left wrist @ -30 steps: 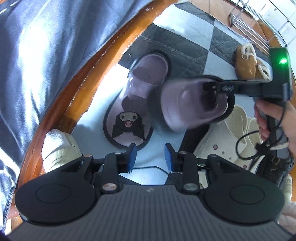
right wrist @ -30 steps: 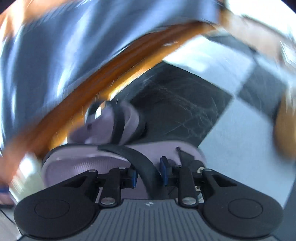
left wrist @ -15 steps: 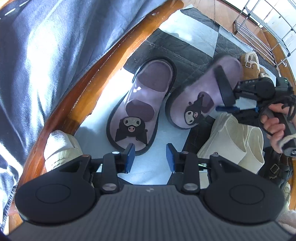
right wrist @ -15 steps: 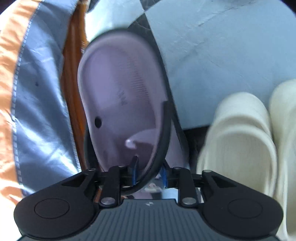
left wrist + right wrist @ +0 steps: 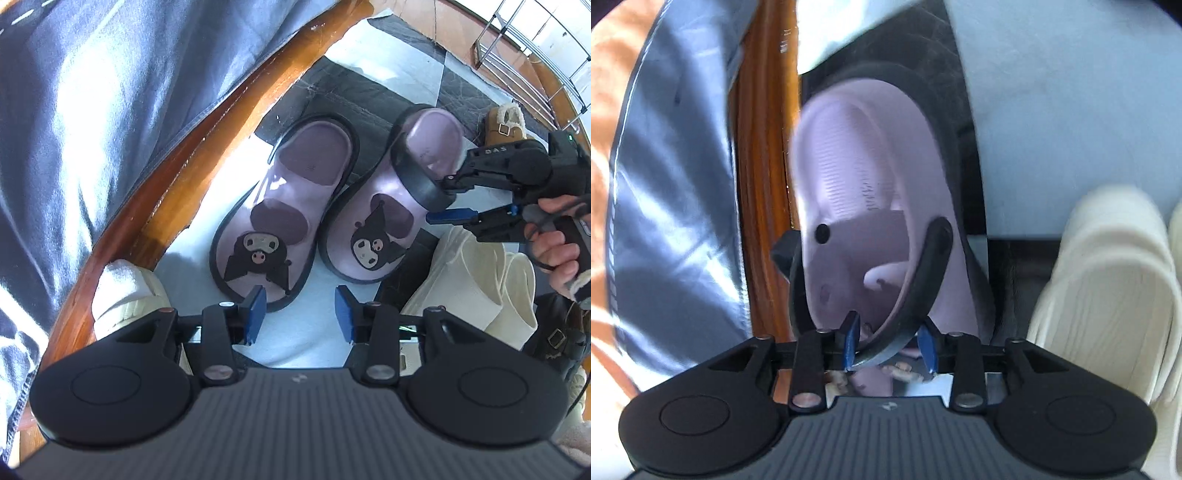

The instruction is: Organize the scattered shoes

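Two purple slippers with a black cartoon face lie side by side on the checkered mat: the left one [image 5: 284, 206] and the right one [image 5: 391, 199]. My right gripper [image 5: 443, 197] is open around the right slipper's black heel strap [image 5: 421, 181], its jaws apart on either side. In the right wrist view the strap [image 5: 908, 306] loops between the blue fingers of the right gripper [image 5: 890, 347] over the purple footbed [image 5: 864, 177]. My left gripper [image 5: 299, 314] is open and empty, just in front of the pair's toes.
A cream pair of clogs [image 5: 476, 280] lies right of the purple pair, also in the right wrist view [image 5: 1108, 280]. A tan fleece-lined slipper [image 5: 506, 125] and a metal rack [image 5: 524, 62] are farther back. A wooden edge [image 5: 207, 162] under blue cloth [image 5: 92, 122] runs along the left. A dark boot [image 5: 557, 339] is at right.
My right gripper carried the right purple slipper in, turned it and set it down beside the left one. Its jaws have opened around the heel strap. My left gripper stayed open.
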The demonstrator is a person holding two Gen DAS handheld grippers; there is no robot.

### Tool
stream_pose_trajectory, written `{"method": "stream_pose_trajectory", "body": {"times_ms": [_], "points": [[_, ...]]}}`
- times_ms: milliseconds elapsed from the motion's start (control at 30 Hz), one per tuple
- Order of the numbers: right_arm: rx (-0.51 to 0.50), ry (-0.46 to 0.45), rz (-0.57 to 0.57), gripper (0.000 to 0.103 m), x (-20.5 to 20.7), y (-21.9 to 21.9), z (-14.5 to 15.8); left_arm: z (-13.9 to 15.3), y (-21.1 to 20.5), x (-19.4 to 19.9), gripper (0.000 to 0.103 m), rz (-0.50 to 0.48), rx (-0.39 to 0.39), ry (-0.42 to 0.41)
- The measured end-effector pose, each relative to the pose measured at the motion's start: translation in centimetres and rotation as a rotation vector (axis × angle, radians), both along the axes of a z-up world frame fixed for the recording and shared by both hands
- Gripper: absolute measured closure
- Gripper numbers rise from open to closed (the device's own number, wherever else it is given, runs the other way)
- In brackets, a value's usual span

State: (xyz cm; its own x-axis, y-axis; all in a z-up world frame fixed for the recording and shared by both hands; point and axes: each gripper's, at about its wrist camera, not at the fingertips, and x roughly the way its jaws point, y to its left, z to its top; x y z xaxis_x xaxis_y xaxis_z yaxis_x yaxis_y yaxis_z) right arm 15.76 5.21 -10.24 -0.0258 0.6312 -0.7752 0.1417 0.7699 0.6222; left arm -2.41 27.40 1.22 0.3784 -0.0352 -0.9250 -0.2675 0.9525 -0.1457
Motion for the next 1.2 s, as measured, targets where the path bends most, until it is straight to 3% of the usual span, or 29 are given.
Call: {"method": "stream_pose_trajectory", "body": {"times_ms": [33, 67, 100, 167, 233, 267, 300, 367, 567, 667, 833, 867, 967, 1000, 1100, 1200], "points": [[-0.042, -0.053, 0.026, 0.05, -0.1, 0.5, 0.3, -0.4, 0.0, 0.3, 0.062, 0.009, 0.014, -0.003], [-0.128, -0.152, 0.057, 0.034, -0.3, 1.5, 0.8, -0.8, 0.1, 0.4, 0.062, 0.019, 0.023, 0.005], [-0.21, -0.246, 0.084, 0.029, -0.5, 2.5, 1.3, -1.2, 0.1, 0.6, 0.062, 0.028, 0.03, 0.015], [-0.304, -0.425, 0.085, 0.03, -1.6, 3.5, 2.1, -2.0, 0.1, 0.8, 0.062, 0.035, 0.024, 0.039], [-0.226, -0.605, -0.001, 0.029, -3.6, 2.9, 3.2, -2.9, 0.2, 1.0, 0.062, 0.034, -0.003, 0.063], [-0.136, -0.725, -0.116, 0.018, -5.6, 1.6, 4.2, -3.2, 0.3, 1.1, 0.062, 0.035, -0.008, 0.066], [-0.112, -0.759, -0.152, 0.001, -6.4, 1.1, 4.6, -3.5, 0.6, 1.1, 0.062, 0.042, -0.002, 0.061], [-0.116, -0.772, -0.165, 0.001, -7.1, 0.5, 4.8, -4.0, 1.1, 1.2, 0.062, 0.058, 0.015, 0.049], [-0.16, -0.573, -0.046, 0.009, -8.6, 0.4, 2.1, -4.9, 2.0, 1.2, 0.062, 0.093, 0.035, 0.035], [-0.177, -0.583, 0.044, 0.009, -10.7, 1.3, 1.4, -5.4, 2.1, 1.4, 0.062, 0.088, 0.026, 0.048], [-0.325, -0.655, 0.257, 0.009, -11.9, 6.1, 0.8, -6.4, 1.5, 1.8, 0.062, 0.078, 0.04, 0.08], [-0.348, -0.644, 0.273, 0.01, -11.4, 7.0, 0.3, -6.5, 1.4, 1.9, 0.062, 0.078, 0.043, 0.079], [-0.424, -0.584, 0.179, 0.007, -10.2, 7.7, -1.4, -6.9, 0.8, 2.2, 0.062, 0.052, 0.071, 0.056], [-0.444, -0.613, 0.136, 0.005, -10.2, 8.0, -1.5, -7.3, 0.5, 2.5, 0.062, 0.027, 0.097, 0.045], [-0.447, -0.661, 0.149, 0.0, -9.3, 9.4, -2.4, -8.4, -0.6, 2.9, 0.062, -0.037, 0.225, 0.009], [-0.466, -0.692, 0.249, 0.003, -9.2, 10.5, -2.8, -9.2, -1.1, 2.9, 0.062, -0.072, 0.294, -0.008]]}}
